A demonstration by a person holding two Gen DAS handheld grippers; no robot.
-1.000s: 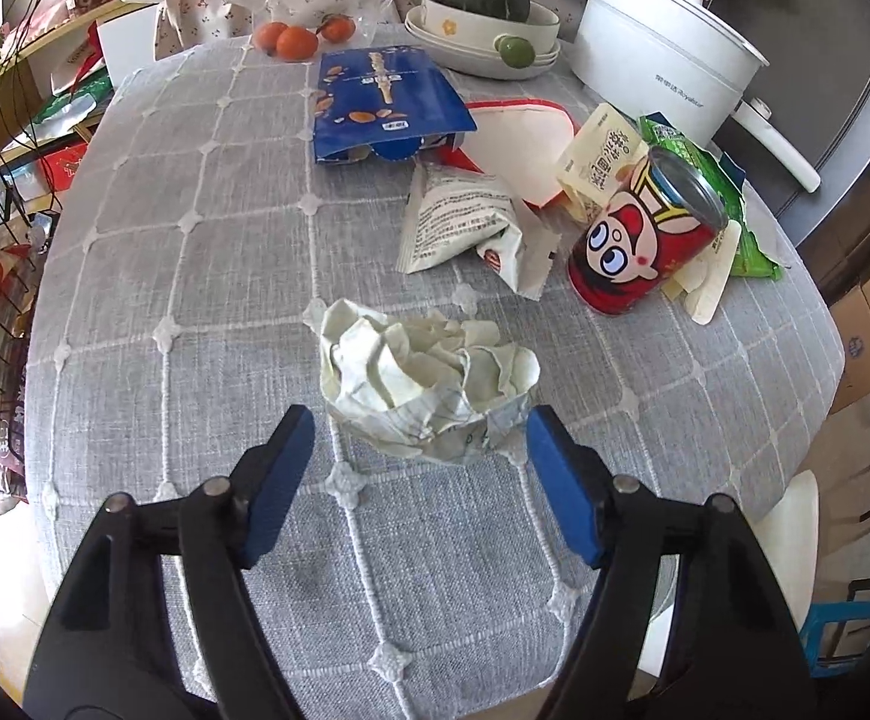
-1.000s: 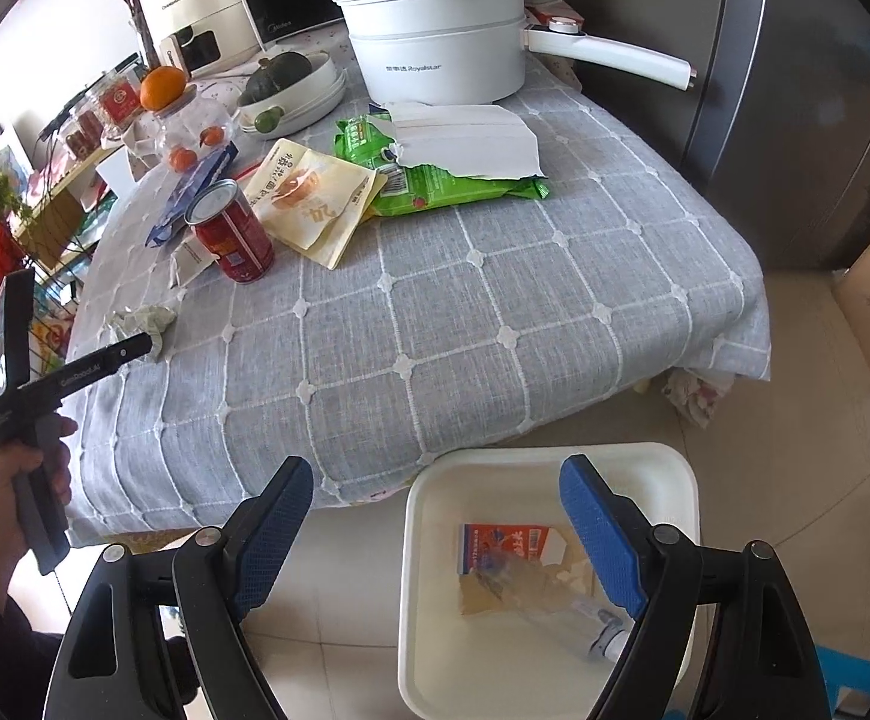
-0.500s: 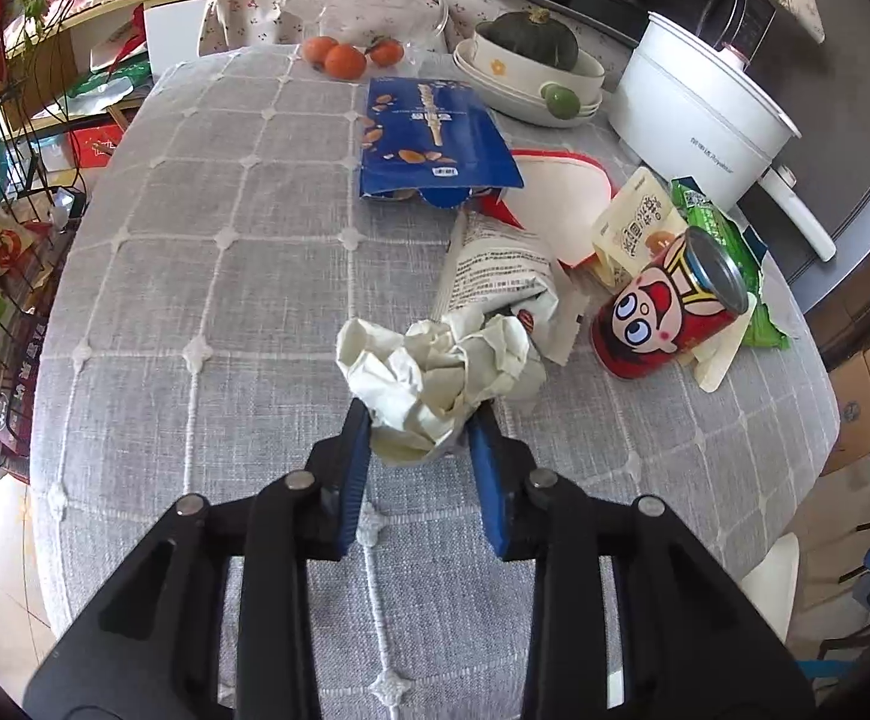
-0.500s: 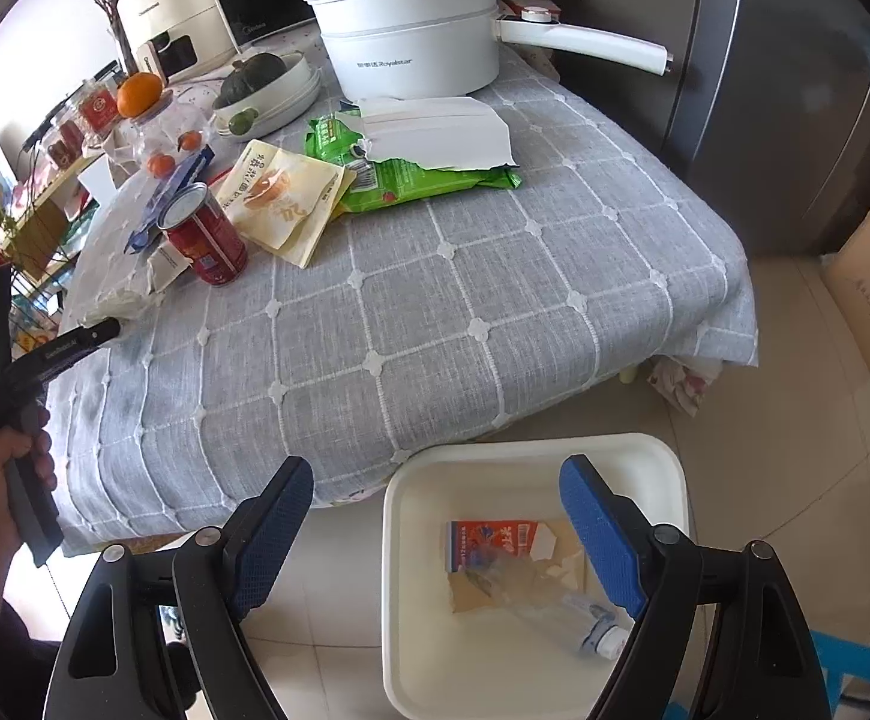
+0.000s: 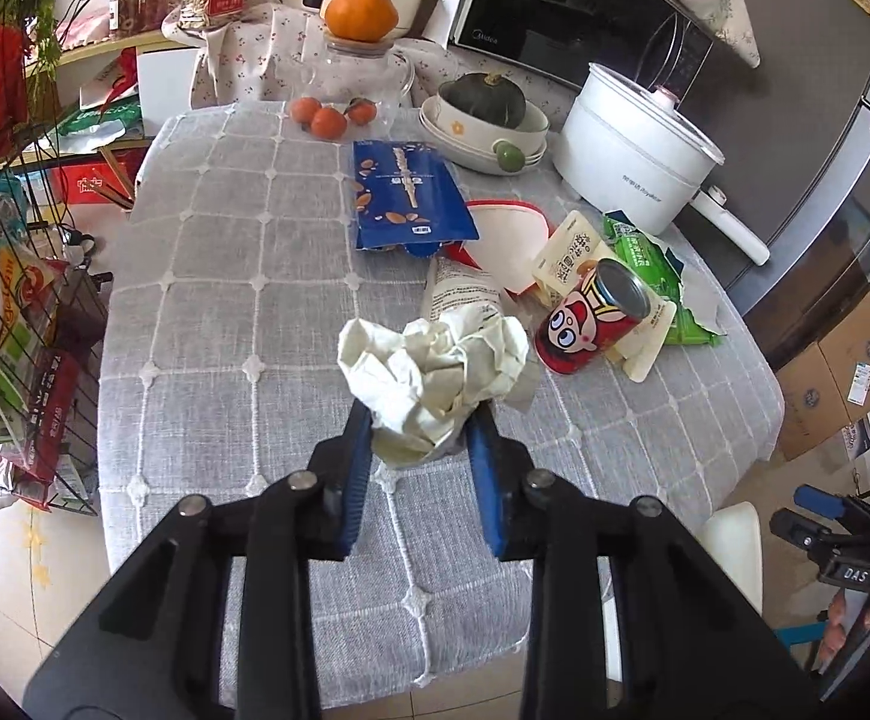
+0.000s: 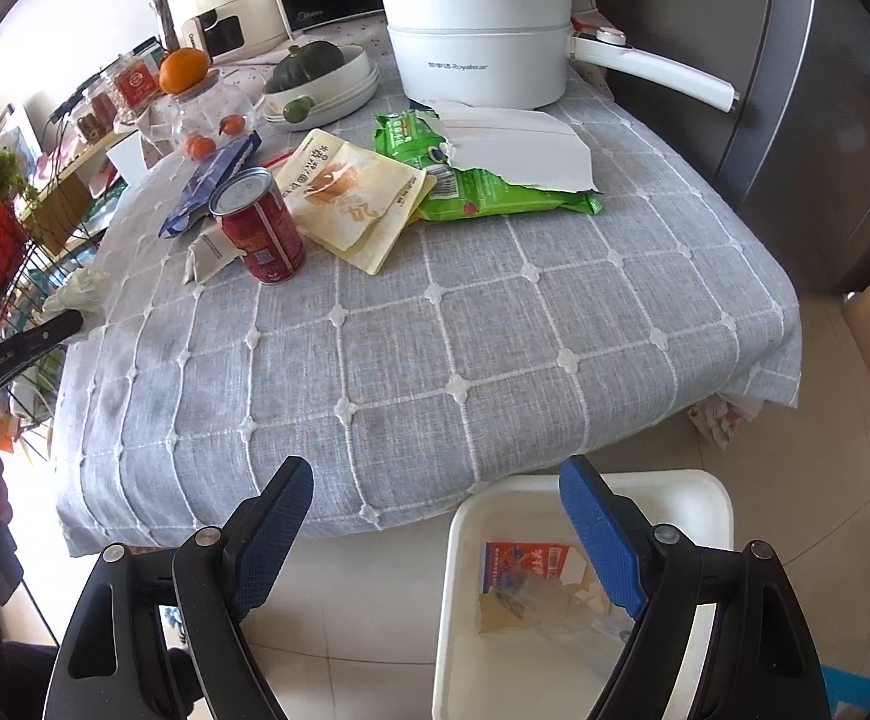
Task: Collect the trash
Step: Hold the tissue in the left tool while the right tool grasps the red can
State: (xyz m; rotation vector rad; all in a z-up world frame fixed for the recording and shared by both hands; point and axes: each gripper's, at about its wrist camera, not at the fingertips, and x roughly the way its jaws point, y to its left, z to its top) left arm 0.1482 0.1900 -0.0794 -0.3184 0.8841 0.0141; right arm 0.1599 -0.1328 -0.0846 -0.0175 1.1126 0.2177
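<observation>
Gripping crumpled paper [image 5: 432, 375] in my left claw [image 5: 422, 441], raised clear of the bench [image 5: 225, 300].
My left claw's pads are pinched on the wad's lower end; my right claw [image 6: 435, 531] gapes wide and empty, with the white bin [image 6: 465, 600] just below it.

Table holds one red can [image 5: 600, 324], one crumpled paper wad [image 5: 429, 378], one blue snack bag [image 5: 408, 198], one green packet [image 6: 495, 192] and one white pot [image 6: 483, 48] far right. Three small oranges [image 5: 330, 115] far, plus one big orange [image 5: 361, 13] on a jar; one dark squash [image 5: 483, 99] in a bowl. One white bin [image 6: 579, 600] on the floor near right.
</observation>
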